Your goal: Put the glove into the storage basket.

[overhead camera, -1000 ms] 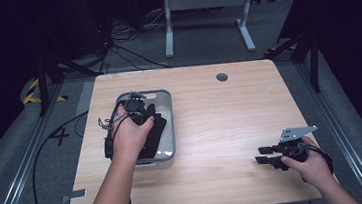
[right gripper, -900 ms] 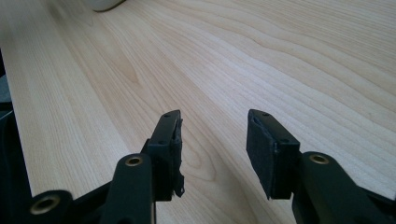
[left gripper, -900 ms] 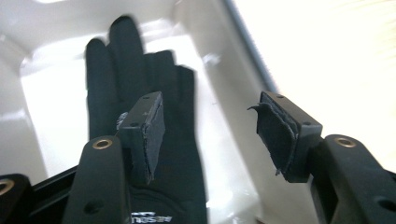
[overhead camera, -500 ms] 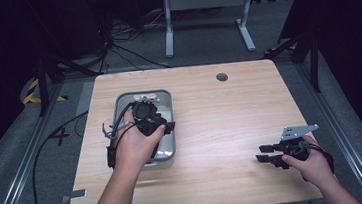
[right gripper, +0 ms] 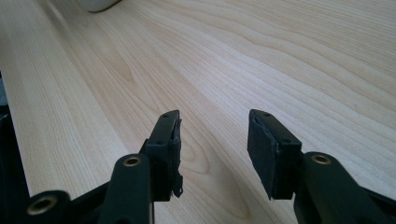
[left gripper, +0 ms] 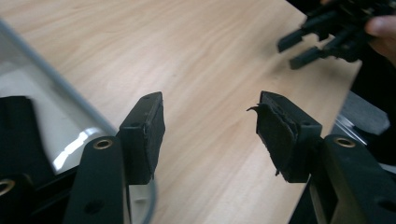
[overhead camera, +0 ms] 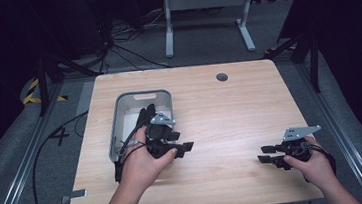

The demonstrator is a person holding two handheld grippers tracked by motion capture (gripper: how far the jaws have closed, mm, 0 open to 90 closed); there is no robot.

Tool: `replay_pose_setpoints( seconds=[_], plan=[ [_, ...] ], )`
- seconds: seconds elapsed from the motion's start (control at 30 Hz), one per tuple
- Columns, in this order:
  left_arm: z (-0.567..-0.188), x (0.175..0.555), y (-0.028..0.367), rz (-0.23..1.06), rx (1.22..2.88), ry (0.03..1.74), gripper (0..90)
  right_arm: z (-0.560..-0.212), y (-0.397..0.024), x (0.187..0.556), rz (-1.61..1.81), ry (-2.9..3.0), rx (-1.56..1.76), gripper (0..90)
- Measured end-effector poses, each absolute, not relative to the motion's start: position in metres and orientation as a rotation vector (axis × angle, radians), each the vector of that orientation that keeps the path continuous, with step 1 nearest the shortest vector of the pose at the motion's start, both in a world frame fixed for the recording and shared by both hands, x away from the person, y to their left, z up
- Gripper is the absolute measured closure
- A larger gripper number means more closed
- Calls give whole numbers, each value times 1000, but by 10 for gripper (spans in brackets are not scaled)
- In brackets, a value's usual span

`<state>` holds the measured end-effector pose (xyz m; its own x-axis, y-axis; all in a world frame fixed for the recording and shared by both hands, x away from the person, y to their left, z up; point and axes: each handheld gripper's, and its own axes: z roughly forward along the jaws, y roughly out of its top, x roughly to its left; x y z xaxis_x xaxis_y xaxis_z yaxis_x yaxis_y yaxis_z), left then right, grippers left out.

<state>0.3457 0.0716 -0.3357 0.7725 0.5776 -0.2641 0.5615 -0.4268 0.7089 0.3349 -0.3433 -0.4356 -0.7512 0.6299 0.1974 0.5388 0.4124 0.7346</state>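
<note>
My left gripper (overhead camera: 187,146) is held just past the right wall of a grey bin (overhead camera: 140,93), its jaws pointing right over the wooden table (overhead camera: 230,112). In the left gripper view the left gripper (left gripper: 208,121) stands open with bare wood between the pads. The bin's pale rim (left gripper: 56,88) curves by at the left there, with something black (left gripper: 16,135) inside that I cannot identify. My right gripper (overhead camera: 267,154) rests low near the table's front right, jaws pointing left. Seen in its own view, the right gripper (right gripper: 215,135) is open and empty above the wood.
The table has a round cable hole (overhead camera: 222,77) near its far edge. A cable (overhead camera: 47,145) runs off the left side to the floor. A metal stand (overhead camera: 205,14) is behind the table. Bare wood lies between the two grippers.
My left hand has carried its gripper from over the bin rightward, out over the table beside the bin's right wall. Its jaws stay equally wide. The right hand has not moved.
</note>
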Motion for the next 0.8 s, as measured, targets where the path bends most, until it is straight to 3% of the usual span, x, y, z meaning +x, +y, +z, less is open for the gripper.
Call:
replay_pose_setpoints(
  seconds=[0.43,0.8],
  plan=[
    [-349,328,57,30,2133,804,425,-439,-342,334,1250,2565,1048,548],
    [-376,317,14,-50,2237,670,422,-440,-341,334,1254,2569,1056,545]
  ],
)
